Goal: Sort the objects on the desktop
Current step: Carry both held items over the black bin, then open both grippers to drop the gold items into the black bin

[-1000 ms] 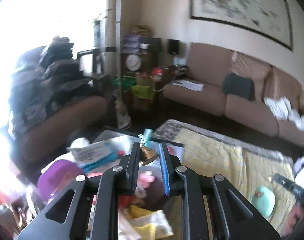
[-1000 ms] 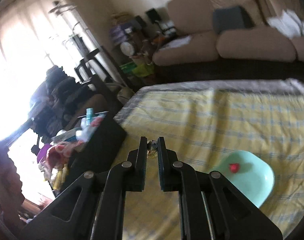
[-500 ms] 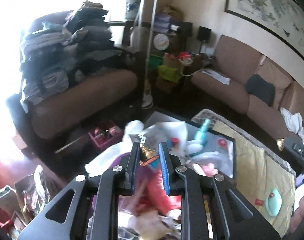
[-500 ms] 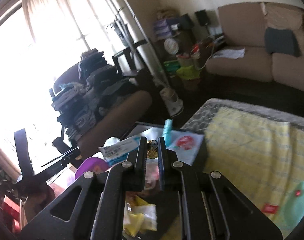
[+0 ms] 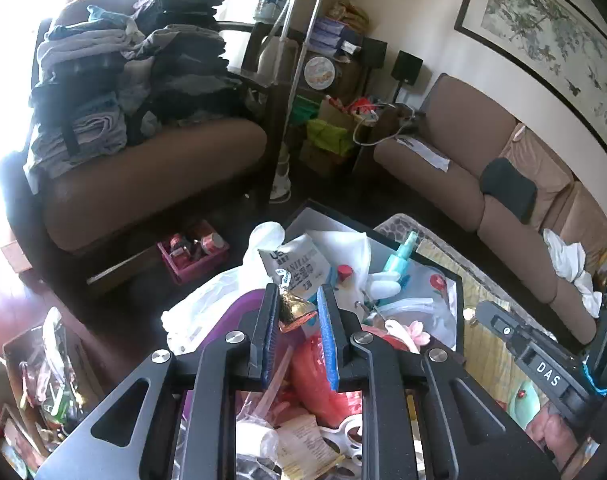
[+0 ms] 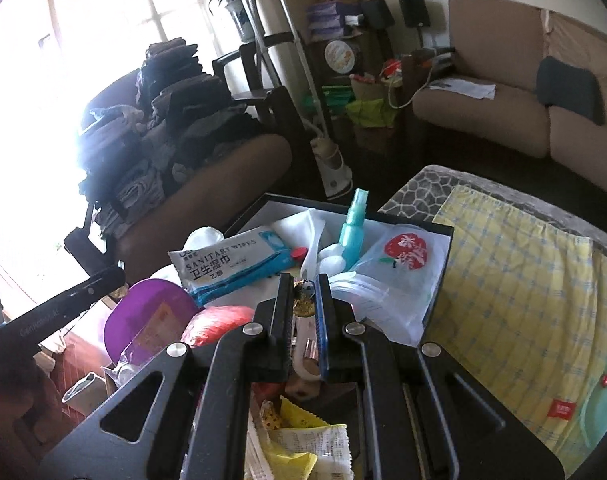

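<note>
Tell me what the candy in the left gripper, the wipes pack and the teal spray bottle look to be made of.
Candy in the left gripper: crinkled metallic foil, shiny gold-brown, twisted at the top.
Wipes pack: soft plastic film, white and blue, slightly glossy, creased where it sags.
Spray bottle: likely hard plastic, smooth teal body, paler semi-clear cap.

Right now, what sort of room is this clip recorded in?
Most likely a lived-in home living room. A brown sofa stands under a framed painting, an armchair is piled with folded clothes, and a cluttered low table wears a yellow checked cloth.
</note>
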Available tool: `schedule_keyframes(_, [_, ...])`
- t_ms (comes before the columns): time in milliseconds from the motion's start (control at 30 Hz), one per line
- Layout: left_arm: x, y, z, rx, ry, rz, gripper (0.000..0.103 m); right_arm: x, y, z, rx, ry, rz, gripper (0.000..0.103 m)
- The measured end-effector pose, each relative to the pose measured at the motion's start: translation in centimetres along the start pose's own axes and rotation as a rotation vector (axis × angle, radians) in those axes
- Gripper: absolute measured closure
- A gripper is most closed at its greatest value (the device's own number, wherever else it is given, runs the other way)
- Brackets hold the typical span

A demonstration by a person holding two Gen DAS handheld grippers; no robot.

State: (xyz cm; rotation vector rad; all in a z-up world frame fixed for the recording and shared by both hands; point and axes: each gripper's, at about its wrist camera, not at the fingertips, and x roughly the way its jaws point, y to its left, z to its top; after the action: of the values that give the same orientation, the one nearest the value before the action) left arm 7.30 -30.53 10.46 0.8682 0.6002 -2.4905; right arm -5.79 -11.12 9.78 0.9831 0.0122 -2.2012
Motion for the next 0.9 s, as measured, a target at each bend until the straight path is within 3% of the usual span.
schedule_keyframes(367, [0.2,-0.9,-0.2,0.029,0.006,-0.002,0.084,1.0,0.0,-0.4,-0.019,0.045,-0.006,0.093])
schedule_keyframes(433, [0.3,-1.1,-0.2,0.039,0.009,-0.017,0.082,1.2,0.2,-0.6,-0.035,0.054,0.006,0.087])
schedule_keyframes(467, [0.3,-1.3,-0.2,0.041,0.007,-0.013,0.066,1.2,0.4,-0.7,-0.05,0.048,-0.009,0.082])
schedule_keyframes(500, [0.1,-1.4,-0.1,0.038,-0.002,0.004,0.053,1.0,0.4,-0.7,-0.051,0.026,-0.028,0.06])
schedule_keyframes(533, [-0.3,-1.4,-0.1,0.03,-0.028,0.036,0.028,0.6,0.4,-0.7,-0.046,-0.003,-0.041,0.042])
schedule_keyframes(567, [-0.8,-1.5,-0.2,0.021,-0.061,0.068,0.014,0.1,0.4,-0.7,-0.047,-0.032,-0.038,0.039])
schedule_keyframes(667, [-2.1,-1.6,0.0,-0.002,-0.126,0.111,0.01,-1.1,0.0,-0.7,-0.064,-0.071,-0.042,0.04])
schedule_keyframes(900, [-1.7,-3.1,-0.1,0.018,-0.073,0.07,0.009,-3.4,-4.4,-1.6,-0.006,-0.079,-0.055,0.04])
